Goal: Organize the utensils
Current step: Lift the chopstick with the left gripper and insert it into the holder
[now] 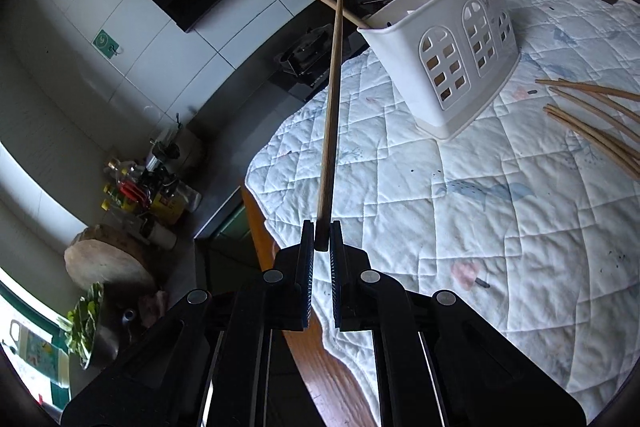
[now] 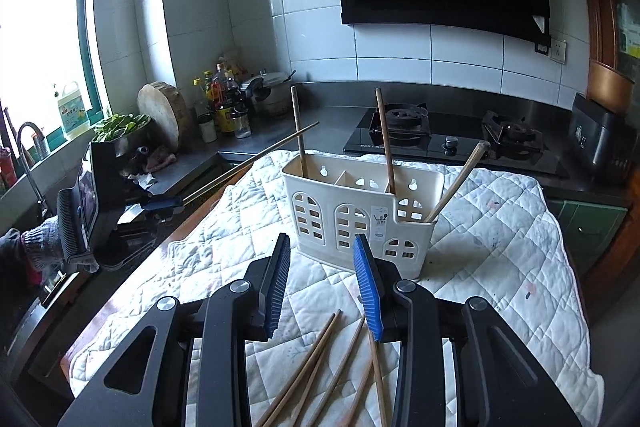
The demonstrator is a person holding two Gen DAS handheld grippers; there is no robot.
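Observation:
My left gripper (image 1: pixel 322 235) is shut on the thick end of a brown wooden chopstick (image 1: pixel 331 115), which points up and away toward the white plastic utensil holder (image 1: pixel 452 59). In the right wrist view the left gripper (image 2: pixel 162 204) hangs left of the holder (image 2: pixel 360 211), its chopstick (image 2: pixel 248 163) slanting toward it. Three chopsticks stand in the holder's compartments. My right gripper (image 2: pixel 322 239) is open just in front of the holder, nothing between its blue pads. Several loose chopsticks (image 2: pixel 320 359) lie on the quilt under it; they also show in the left view (image 1: pixel 596 123).
A white quilted cloth (image 2: pixel 500 259) covers the wooden table (image 1: pixel 320 367). Behind it runs a dark counter with a gas stove (image 2: pixel 448 135), bottles (image 2: pixel 224 99), a round chopping block (image 2: pixel 164 111) and a sink tap (image 2: pixel 28 147). A gloved hand (image 2: pixel 36 247) holds the left gripper.

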